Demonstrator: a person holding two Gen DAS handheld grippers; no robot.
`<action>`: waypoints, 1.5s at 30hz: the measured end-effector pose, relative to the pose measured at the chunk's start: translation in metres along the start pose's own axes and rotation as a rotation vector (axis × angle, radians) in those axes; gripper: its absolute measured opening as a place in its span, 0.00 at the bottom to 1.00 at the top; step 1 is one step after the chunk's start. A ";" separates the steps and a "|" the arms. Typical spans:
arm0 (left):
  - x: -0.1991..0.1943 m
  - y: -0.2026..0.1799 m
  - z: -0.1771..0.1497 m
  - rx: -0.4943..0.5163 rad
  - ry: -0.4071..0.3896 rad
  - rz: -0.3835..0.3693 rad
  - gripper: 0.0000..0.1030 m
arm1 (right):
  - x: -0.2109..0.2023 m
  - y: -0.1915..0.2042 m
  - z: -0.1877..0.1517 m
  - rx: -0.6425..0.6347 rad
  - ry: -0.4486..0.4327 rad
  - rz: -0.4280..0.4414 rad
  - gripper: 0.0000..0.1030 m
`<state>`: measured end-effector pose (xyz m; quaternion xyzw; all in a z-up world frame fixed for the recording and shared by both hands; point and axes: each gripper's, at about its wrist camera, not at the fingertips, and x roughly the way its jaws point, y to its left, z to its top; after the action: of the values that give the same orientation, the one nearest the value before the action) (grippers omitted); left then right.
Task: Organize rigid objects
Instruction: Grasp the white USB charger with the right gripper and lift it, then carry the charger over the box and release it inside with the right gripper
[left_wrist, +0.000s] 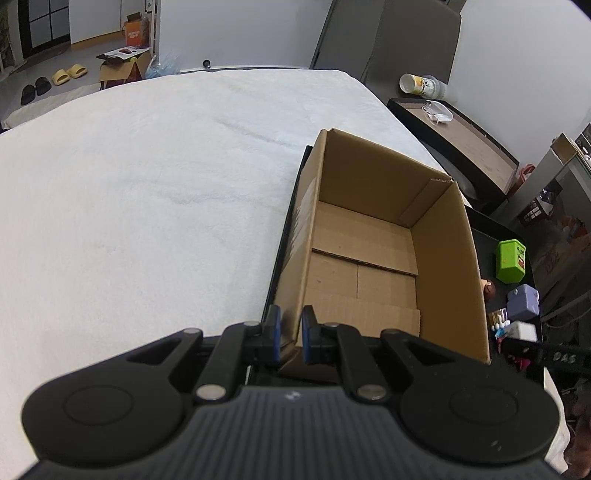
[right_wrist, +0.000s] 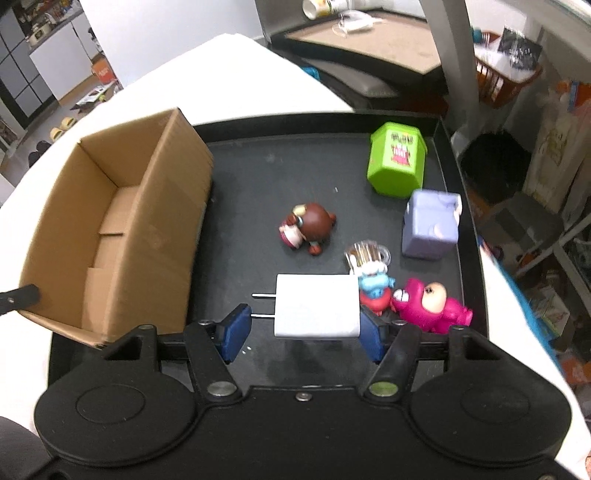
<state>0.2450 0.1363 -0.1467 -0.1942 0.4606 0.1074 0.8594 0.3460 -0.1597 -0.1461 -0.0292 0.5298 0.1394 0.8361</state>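
Note:
An open, empty cardboard box (left_wrist: 369, 258) stands on the left part of a black tray (right_wrist: 258, 177). My left gripper (left_wrist: 291, 334) is shut on the box's near left wall. My right gripper (right_wrist: 303, 328) is open, its pads either side of a white plug charger (right_wrist: 317, 310) on the tray; the right pad touches it, the left pad stands apart. On the tray lie a brown figurine (right_wrist: 306, 229), a green box toy (right_wrist: 397, 162), a lilac cube toy (right_wrist: 430, 223), a pink figure (right_wrist: 428, 304), a blue-red figure (right_wrist: 375, 290) and a small clear mug (right_wrist: 367, 256).
The tray sits on a white cloth-covered table (left_wrist: 147, 203). A dark side table (left_wrist: 454, 140) with a tipped cup and a mask stands behind. Cluttered shelves and a basket (right_wrist: 506, 74) are to the right. Boxes and slippers lie on the floor far left.

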 end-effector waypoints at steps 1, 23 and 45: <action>0.000 0.001 0.000 -0.001 0.000 -0.002 0.10 | -0.003 0.002 0.002 -0.005 -0.008 0.001 0.59; 0.001 0.009 0.003 -0.030 0.011 -0.029 0.10 | -0.032 0.083 0.048 -0.159 -0.127 0.105 0.59; 0.007 0.013 0.005 -0.063 0.038 -0.053 0.12 | 0.006 0.153 0.055 -0.181 -0.062 0.228 0.59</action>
<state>0.2484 0.1505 -0.1533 -0.2352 0.4677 0.0952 0.8467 0.3560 -0.0009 -0.1120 -0.0396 0.4887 0.2813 0.8249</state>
